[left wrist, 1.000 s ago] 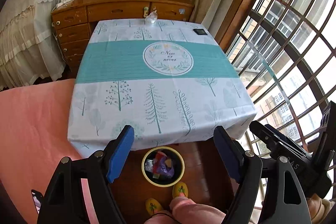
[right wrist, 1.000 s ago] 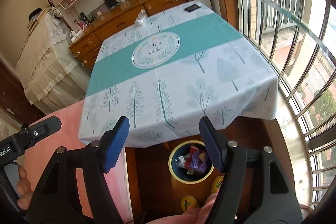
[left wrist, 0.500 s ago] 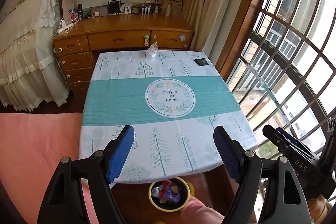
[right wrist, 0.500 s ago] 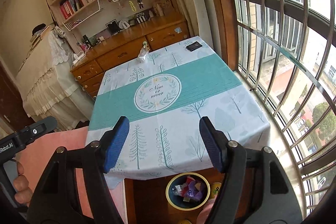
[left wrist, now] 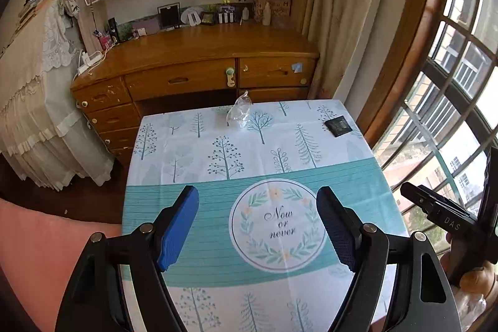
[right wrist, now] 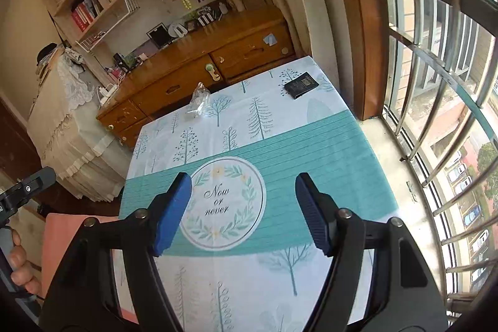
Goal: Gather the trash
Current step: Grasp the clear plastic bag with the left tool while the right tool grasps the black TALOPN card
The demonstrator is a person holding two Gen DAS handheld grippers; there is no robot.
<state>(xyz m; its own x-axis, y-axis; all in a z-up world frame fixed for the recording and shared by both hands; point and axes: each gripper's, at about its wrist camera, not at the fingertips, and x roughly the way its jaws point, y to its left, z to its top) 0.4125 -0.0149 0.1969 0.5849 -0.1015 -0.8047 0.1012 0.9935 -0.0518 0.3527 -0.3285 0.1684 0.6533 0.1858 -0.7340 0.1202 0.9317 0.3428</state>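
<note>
- Across both wrist views: table (left wrist: 218, 145) under a white tree-print cloth w/ a teal band and a round "Now or never" emblem (left wrist: 277, 226); fills centre to 6 o'clock.
- Wooden desk (left wrist: 199, 52) w/ drawers at 12 o'clock past the table's far edge; bookshelves above it, small items along the back.
- Window w/ bars (right wrist: 435, 83) runs 1 to 5 o'clock in the right wrist view; curtain at 1 o'clock.
- Lace-covered furniture (left wrist: 37, 83) at 9 o'clock; pink surface (left wrist: 40, 254) at 8 o'clock.
- Left gripper (left wrist: 257, 227): blue pads spread wide, nothing btwn them, over the teal band.
- Right gripper (right wrist: 243, 213): pads also spread apart, empty, over the emblem. Its body shows at 4 o'clock in the left view; part of the left one, w/ the person's fingers (right wrist: 18, 266), at 8 o'clock in the right view.
- Dark flat square item (right wrist: 301, 84) on the cloth at 1 o'clock, near the far window-side corner.
- Trash: crumpled clear plastic wrapper (left wrist: 239, 112) at 12 o'clock on the cloth, by the far edge nearest the desk; well apart from both grippers.
</note>
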